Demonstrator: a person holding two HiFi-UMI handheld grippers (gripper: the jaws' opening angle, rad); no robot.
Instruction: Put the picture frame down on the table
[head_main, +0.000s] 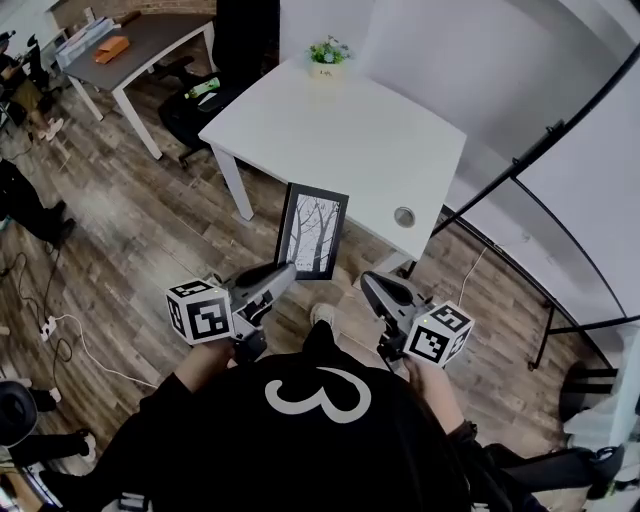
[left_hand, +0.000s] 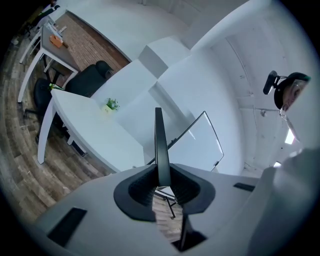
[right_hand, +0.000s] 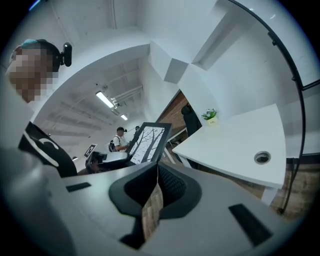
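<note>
A black picture frame (head_main: 312, 232) with a bare-tree print is held upright in the air, just in front of the white table's (head_main: 340, 140) near edge. My left gripper (head_main: 288, 268) is shut on its lower left edge. In the left gripper view the frame (left_hand: 159, 142) stands edge-on between the jaws (left_hand: 162, 182). My right gripper (head_main: 368, 282) hovers to the right of the frame, apart from it, shut with nothing in it. In the right gripper view the frame (right_hand: 147, 142) shows at left, beyond the closed gripper (right_hand: 158, 170).
A small potted plant (head_main: 328, 52) stands at the table's far edge, and a cable hole (head_main: 404, 216) is near its front right corner. A black chair (head_main: 195, 105) and a grey desk (head_main: 140, 45) stand at the far left. A black-framed partition (head_main: 590, 170) is at the right.
</note>
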